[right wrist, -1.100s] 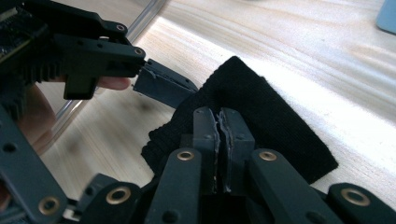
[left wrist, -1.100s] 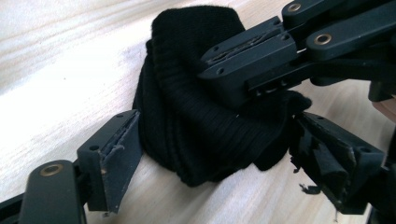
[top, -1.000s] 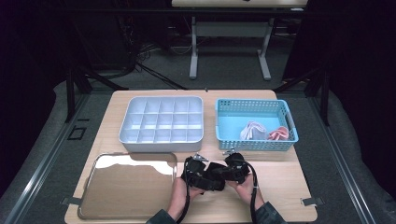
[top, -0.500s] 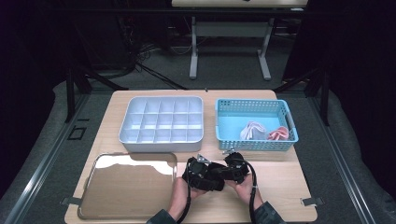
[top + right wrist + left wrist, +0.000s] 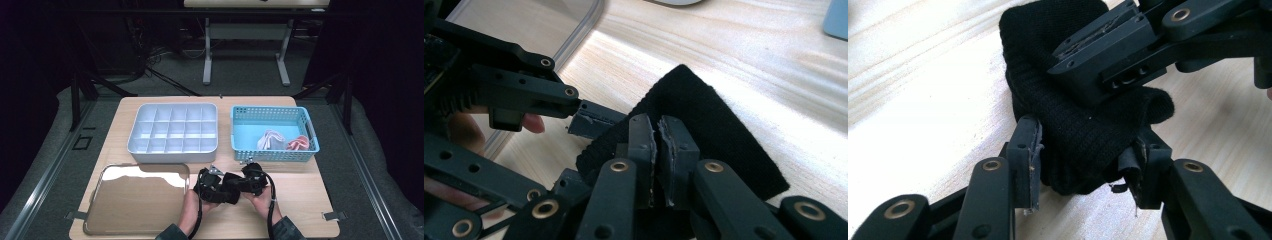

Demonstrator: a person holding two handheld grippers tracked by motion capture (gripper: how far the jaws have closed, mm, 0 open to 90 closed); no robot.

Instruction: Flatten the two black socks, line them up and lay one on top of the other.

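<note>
A black knit cloth (image 5: 1083,125) lies on the wooden table (image 5: 300,195) at the front middle, held between both grippers. My left gripper (image 5: 1083,162) has its two pads (image 5: 1030,160) against a folded bulge of the cloth; its jaws have just been closing, with the cloth between them. My right gripper (image 5: 659,140) is shut on a thin edge of the same cloth (image 5: 709,115), its pads almost together. In the high view the left gripper (image 5: 220,187) and the right gripper (image 5: 244,182) point at each other over the cloth (image 5: 232,184). A hand grips each one.
A shiny metal tray (image 5: 135,200) lies at the front left, close to my left hand. Behind it stands a white box with several compartments (image 5: 172,127). A blue basket (image 5: 272,152) at the back right holds a pale cloth (image 5: 271,139) and a pinkish one (image 5: 298,144).
</note>
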